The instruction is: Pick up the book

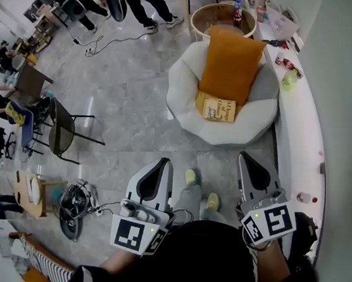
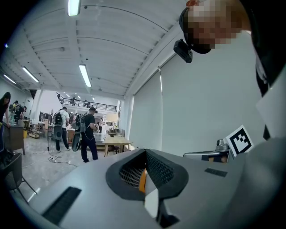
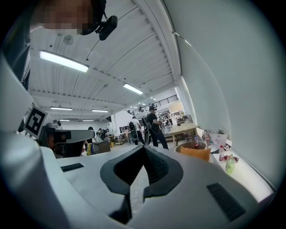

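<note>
While we hold both grippers low in front of us, the book [image 1: 219,108] lies flat on the white beanbag chair [image 1: 183,97] ahead, at the foot of the orange cushion [image 1: 232,63] and touching its lower edge. Our left gripper [image 1: 161,162] has its jaws pressed together on nothing — the right gripper [image 1: 245,156] likewise, closed and empty. Both are well apart from the book.

white beanbag [image 1: 184,91], book [image 1: 219,109], orange cushion [image 1: 231,65]
</note>
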Available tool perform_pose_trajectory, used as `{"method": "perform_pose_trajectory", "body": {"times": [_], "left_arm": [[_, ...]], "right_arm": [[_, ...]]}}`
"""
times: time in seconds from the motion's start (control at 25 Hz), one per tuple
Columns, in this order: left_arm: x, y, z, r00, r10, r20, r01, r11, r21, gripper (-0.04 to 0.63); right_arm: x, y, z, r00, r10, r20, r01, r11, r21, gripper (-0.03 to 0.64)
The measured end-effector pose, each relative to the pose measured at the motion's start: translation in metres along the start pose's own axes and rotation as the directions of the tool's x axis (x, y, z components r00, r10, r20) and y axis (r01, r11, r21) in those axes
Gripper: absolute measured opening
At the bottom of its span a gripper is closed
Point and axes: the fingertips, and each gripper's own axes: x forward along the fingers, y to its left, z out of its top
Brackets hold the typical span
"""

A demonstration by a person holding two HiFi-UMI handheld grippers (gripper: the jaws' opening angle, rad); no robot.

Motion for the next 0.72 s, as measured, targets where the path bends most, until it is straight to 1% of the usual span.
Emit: {"method": "perform_pose_trajectory", "body": {"times": [0.12, 0.24, 0.4, 0.72], "left_arm": [[-0.001, 0.004, -0.005, 1.0, 0.003, -0.003, -0.003, 1.0, -0.017, 0.009], [-0.001, 0.011, -0.005, 1.0, 0.008, 0.002, -0.008, 1.0, -0.019, 0.009], [0.002, 0.02, -0.002, 1.0, -0.004, 0.013, 0.004, 1.0, -0.026, 0.009], [0.017, 0.043, -0.008, 1.0, -0.014, 0.004, 0.014, 0.998, -0.053, 0.009]], "right_arm": [[0.002, 0.001, -0.003, 1.0, -0.004, -0.007, 0.004, 1.0, -0.003, 0.009], [0.004, 0.001, -0.004, 1.0, -0.01, -0.014, 0.01, 1.0, -0.008, 0.009], [0.011, 0.003, -0.003, 0.999, -0.021, -0.024, 0.021, 1.0, -0.018, 0.009], [0.04, 0.002, -0.002, 0.998, -0.028, -0.049, 0.027, 0.999, -0.038, 0.009]]}}
